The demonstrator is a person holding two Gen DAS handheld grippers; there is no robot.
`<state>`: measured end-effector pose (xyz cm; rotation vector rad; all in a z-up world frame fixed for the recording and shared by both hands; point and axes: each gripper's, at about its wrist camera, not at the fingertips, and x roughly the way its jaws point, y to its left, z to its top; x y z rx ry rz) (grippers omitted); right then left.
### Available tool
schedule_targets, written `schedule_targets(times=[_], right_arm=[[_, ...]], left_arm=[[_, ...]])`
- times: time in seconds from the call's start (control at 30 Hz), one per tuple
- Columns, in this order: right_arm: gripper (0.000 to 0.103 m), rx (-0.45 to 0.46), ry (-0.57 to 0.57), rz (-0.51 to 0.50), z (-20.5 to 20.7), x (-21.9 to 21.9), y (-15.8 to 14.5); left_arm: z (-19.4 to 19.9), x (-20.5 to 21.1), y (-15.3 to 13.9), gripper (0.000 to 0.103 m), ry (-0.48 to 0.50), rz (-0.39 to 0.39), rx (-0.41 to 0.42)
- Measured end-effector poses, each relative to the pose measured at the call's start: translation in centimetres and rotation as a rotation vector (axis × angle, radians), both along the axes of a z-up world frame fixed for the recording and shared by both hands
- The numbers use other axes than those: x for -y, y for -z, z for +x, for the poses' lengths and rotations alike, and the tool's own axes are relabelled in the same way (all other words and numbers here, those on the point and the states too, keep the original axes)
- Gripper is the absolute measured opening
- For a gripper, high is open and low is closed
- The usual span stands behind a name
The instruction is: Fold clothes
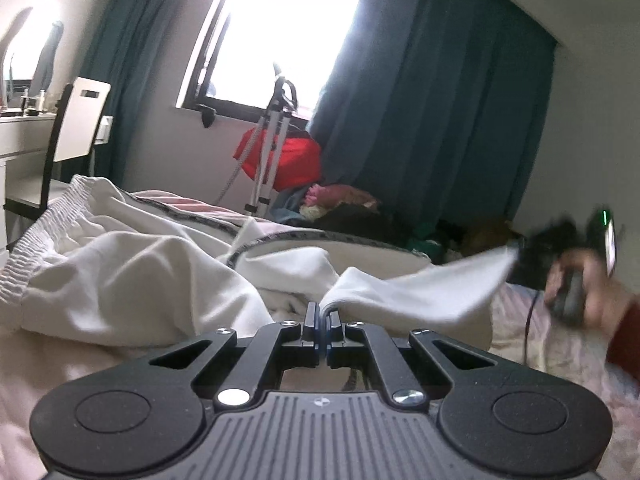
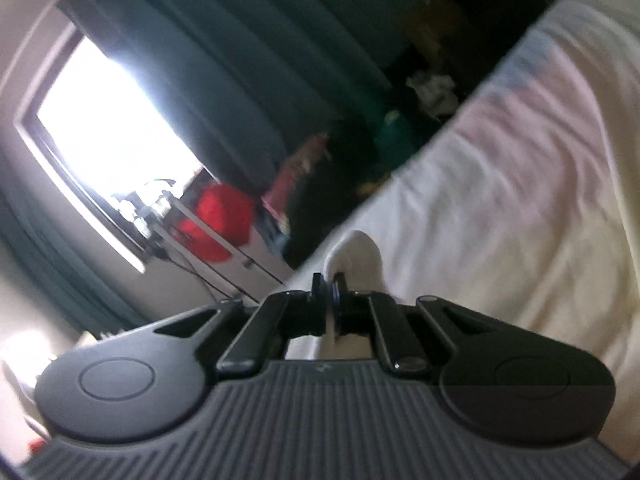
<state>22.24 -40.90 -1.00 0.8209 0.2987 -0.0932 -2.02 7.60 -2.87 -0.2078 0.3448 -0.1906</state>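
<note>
A white garment (image 1: 132, 264) with an elastic waistband lies crumpled on the pink-striped bed (image 1: 80, 360). My left gripper (image 1: 323, 314) is shut on a fold of the white garment, low over the bed. A stretch of the cloth (image 1: 432, 284) runs taut to the right, to my right gripper (image 1: 520, 246), which is blurred and held by a hand. In the right wrist view, tilted and blurred, my right gripper (image 2: 330, 280) is shut on a tip of the white garment (image 2: 358, 252) above the bed (image 2: 500, 200).
A white chair (image 1: 76, 120) and desk (image 1: 20, 136) stand at the left. A tripod (image 1: 272, 136), a red bag (image 1: 292, 156) and a pile of clothes (image 1: 344, 200) sit beyond the bed under the window, with teal curtains (image 1: 440, 100) behind.
</note>
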Motion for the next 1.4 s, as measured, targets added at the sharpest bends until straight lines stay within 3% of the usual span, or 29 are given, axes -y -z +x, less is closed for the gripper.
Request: schedule_targets(times=[0.1, 0.2, 0.33, 0.47, 0.53, 0.63, 0.73, 0.8, 1.0, 1.07, 1.13, 1.23, 1.4], right_arm=[[0.006, -0.009, 0.004, 0.047, 0.1, 1.7, -4.3], [0.006, 0.135, 0.05, 0.061, -2.7, 3.1, -8.0], [0.006, 0.252, 0.106, -0.1, -9.3, 3.8, -10.1], [0.006, 0.104, 0.179, -0.072, -15.6, 6.2, -5.7], [0.006, -0.01, 0.241, -0.009, -18.6, 7.8, -2.2], [0.006, -0.177, 0.324, 0.164, -22.3, 10.4, 3.5], [0.006, -0.27, 0.345, 0.254, -24.7, 11.3, 7.9], [0.006, -0.285, 0.336, 0.32, -24.7, 11.6, 9.6], [0.011, -0.304, 0.303, 0.385, -24.2, 11.9, 11.7], [0.023, -0.321, 0.29, 0.369, -24.0, 11.6, 12.0], [0.044, -0.336, 0.256, 0.337, -23.3, 11.1, 11.9], [0.056, -0.339, 0.236, 0.309, -22.8, 10.7, 12.0], [0.055, -0.419, 0.301, 0.21, -22.7, 9.2, 12.3]], left_arm=[[-0.5, 1.4, 0.4, 0.002, 0.026, 0.037, 0.015], [-0.8, 3.1, 0.8, 0.003, 0.068, 0.079, 0.04], [-0.8, 4.8, 1.8, 0.003, 0.118, 0.117, 0.04], [-0.4, 6.8, 3.3, 0.003, 0.154, 0.217, 0.031], [-0.1, 7.6, 4.2, 0.003, 0.177, 0.259, -0.004], [-0.1, 8.1, 4.9, 0.004, 0.2, 0.285, -0.027], [-0.2, 8.4, 5.2, 0.005, 0.208, 0.303, -0.034], [-0.3, 8.5, 5.4, 0.005, 0.214, 0.315, -0.04], [-0.5, 8.9, 5.8, 0.007, 0.224, 0.347, -0.051], [-0.6, 8.9, 5.9, 0.009, 0.22, 0.349, -0.053], [-1.0, 8.9, 5.9, 0.01, 0.216, 0.348, -0.053], [-1.2, 8.9, 5.8, 0.01, 0.211, 0.349, -0.052], [-1.1, 8.7, 5.8, 0.011, 0.207, 0.34, -0.059]])
